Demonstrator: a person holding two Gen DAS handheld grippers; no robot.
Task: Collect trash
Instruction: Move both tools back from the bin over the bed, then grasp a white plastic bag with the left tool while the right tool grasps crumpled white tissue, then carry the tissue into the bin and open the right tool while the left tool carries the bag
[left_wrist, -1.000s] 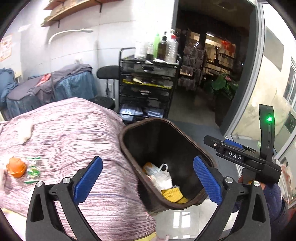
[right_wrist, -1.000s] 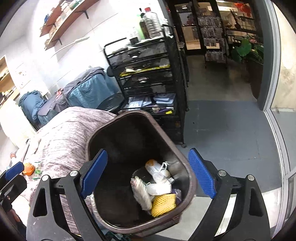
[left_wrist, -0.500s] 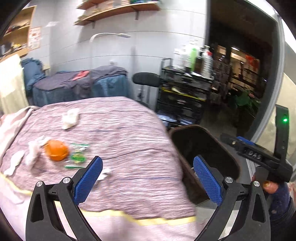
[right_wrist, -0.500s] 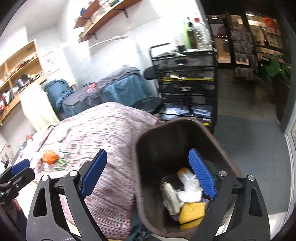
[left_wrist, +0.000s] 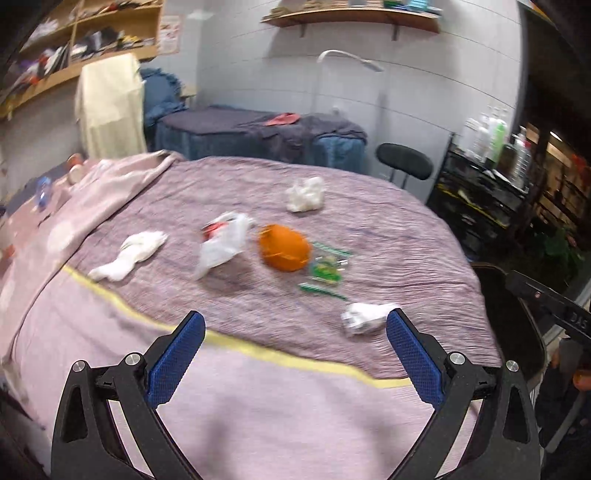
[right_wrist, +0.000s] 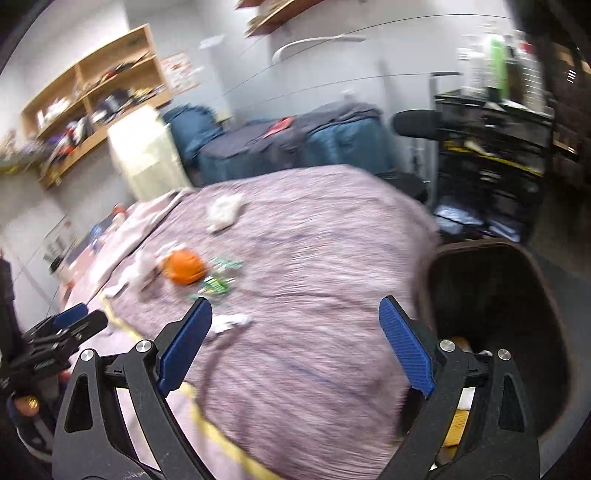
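- The left gripper (left_wrist: 293, 334) stands wide apart with nothing between its blue pads, above the near part of the bed cover (left_wrist: 258, 406).
- Just beside its right finger lies a crumpled white tissue (left_wrist: 364, 317), on the cover close to the right edge.
- Farther in, a green wrapper (left_wrist: 325, 271) lies touching an orange ball-like object (left_wrist: 283, 253); left of that sits a clear plastic bag (left_wrist: 223, 245), and farther left a long white wad (left_wrist: 127, 256).
- Another white wad (left_wrist: 306, 194) lies at the far side of the cover.
- The right gripper (right_wrist: 295, 325) is also spread wide and empty, over the right side of the bed, its view blurred.
- The brown trash bin (right_wrist: 495, 295) stands just right of the bed, near the right finger, with something yellow showing low inside it.
- A black wire cart (left_wrist: 480, 199) holding bottles stands farther right.
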